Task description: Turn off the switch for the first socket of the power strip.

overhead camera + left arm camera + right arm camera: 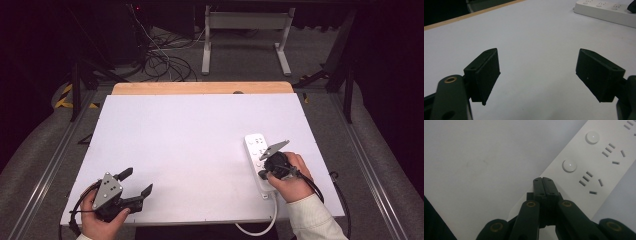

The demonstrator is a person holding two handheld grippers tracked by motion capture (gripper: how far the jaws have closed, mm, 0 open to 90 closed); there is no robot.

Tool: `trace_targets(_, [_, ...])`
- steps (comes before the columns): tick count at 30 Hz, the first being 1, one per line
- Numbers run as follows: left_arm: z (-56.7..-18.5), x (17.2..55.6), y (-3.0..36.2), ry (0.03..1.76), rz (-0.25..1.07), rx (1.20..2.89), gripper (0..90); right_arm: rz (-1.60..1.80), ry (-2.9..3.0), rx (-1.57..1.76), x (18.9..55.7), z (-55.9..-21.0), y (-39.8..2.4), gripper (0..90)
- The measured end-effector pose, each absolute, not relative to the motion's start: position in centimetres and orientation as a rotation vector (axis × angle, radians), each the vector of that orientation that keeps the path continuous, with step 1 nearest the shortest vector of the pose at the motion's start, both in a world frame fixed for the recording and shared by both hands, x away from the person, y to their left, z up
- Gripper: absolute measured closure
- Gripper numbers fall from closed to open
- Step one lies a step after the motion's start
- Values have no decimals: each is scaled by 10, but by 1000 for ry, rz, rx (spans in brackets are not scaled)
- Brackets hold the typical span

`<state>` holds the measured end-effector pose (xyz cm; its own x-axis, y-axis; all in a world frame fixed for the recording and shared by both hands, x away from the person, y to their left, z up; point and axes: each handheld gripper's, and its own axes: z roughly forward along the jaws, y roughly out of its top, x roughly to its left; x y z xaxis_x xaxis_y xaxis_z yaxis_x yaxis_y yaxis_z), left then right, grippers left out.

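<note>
A white power strip (256, 150) lies on the right half of the white table board (190, 145), with its cord (265, 227) running off the front edge. My right gripper (262, 174) is shut, nothing between its jaws, and a hand holds it over the strip's near end. In the right gripper view the closed tips (543, 180) sit at the strip's (599, 165) edge, just short of a round white switch (569, 165); whether they touch it I cannot tell. My left gripper (136, 182) rests at the front left corner, open, with bare board between its jaws (537, 65).
A wooden table edge (200, 88) shows behind the board. Loose cables (160, 60) and a white table frame (245, 40) stand on the floor beyond. Metal rails (55, 165) run along both sides. The strip (604, 10) appears far off in the left gripper view.
</note>
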<state>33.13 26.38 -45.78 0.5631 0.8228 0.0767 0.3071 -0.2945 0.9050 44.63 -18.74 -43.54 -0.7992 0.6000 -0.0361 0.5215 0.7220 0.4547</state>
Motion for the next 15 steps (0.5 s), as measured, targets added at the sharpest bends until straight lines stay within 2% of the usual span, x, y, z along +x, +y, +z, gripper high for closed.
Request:
trace_targets(12, [-458, 332, 265, 920, 686, 1858, 197, 639, 2725, 882, 444, -434, -185, 900])
trace_targets(15, [-458, 333, 265, 924, 684, 1852, 197, 733, 2681, 847, 437, -417, -188, 900])
